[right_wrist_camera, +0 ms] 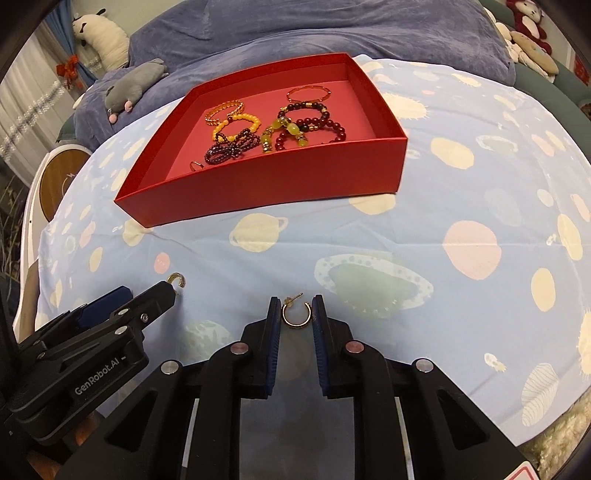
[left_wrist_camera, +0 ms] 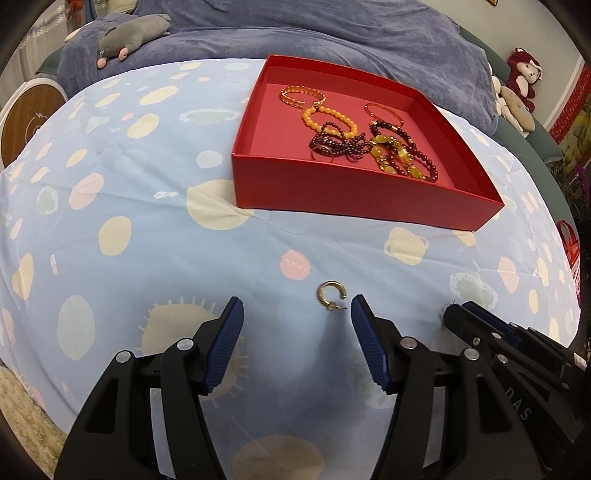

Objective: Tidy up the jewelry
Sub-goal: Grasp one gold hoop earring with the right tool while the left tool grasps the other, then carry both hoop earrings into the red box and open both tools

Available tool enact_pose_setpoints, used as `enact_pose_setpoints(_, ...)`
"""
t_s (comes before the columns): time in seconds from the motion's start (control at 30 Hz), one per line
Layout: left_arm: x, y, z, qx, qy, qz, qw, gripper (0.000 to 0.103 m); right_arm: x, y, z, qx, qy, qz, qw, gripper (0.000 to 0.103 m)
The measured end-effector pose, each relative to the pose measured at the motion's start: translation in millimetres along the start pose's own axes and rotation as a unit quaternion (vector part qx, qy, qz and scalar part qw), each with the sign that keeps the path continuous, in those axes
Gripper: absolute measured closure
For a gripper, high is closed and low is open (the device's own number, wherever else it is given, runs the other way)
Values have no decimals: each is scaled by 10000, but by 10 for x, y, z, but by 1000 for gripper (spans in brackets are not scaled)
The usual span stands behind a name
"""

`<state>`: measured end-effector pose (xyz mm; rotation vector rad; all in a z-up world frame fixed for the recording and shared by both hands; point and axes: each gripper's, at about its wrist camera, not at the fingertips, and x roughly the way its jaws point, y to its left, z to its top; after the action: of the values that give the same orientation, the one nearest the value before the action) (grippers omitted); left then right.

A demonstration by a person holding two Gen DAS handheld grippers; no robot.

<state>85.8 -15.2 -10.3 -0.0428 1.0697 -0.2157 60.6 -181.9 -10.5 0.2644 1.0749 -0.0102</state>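
Note:
A red open box (left_wrist_camera: 332, 190) (right_wrist_camera: 258, 184) on the blue patterned cloth holds several bead bracelets (left_wrist_camera: 391, 147) (right_wrist_camera: 295, 129), a gold chain bracelet and a ring. One gold hoop earring (left_wrist_camera: 331, 295) (right_wrist_camera: 177, 279) lies on the cloth between the tips of my open left gripper (left_wrist_camera: 297, 306), closer to its right finger. A second gold hoop earring (right_wrist_camera: 295, 314) sits between the fingers of my right gripper (right_wrist_camera: 295, 306), whose pads stand at its two sides. The right gripper also shows in the left wrist view (left_wrist_camera: 465, 314), at the right.
Beyond the cloth-covered surface lies a purple-blue blanket (left_wrist_camera: 332, 33) with a grey plush toy (left_wrist_camera: 129, 37) (right_wrist_camera: 133, 88). More plush toys (left_wrist_camera: 521, 85) sit at the far right. A round wooden-faced object (left_wrist_camera: 26, 122) stands at the left edge.

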Motion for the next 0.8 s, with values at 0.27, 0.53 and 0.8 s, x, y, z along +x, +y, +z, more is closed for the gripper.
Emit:
enact_pose_setpoints(0.27, 95, -174, 41, 216, -82, 32, 9997, 61, 10, -65, -32, 148, 60, 60, 9999, 87)
enact_pose_setpoints(0.53, 106, -182, 31, 360, -159, 78, 9992, 86, 29, -64, -37, 149, 78, 74, 9998, 87)
enact_pose_setpoints(0.8, 67, -145, -9, 309, -114, -11, 9995, 86, 7, -49, -49, 150, 54, 117, 9998, 87)
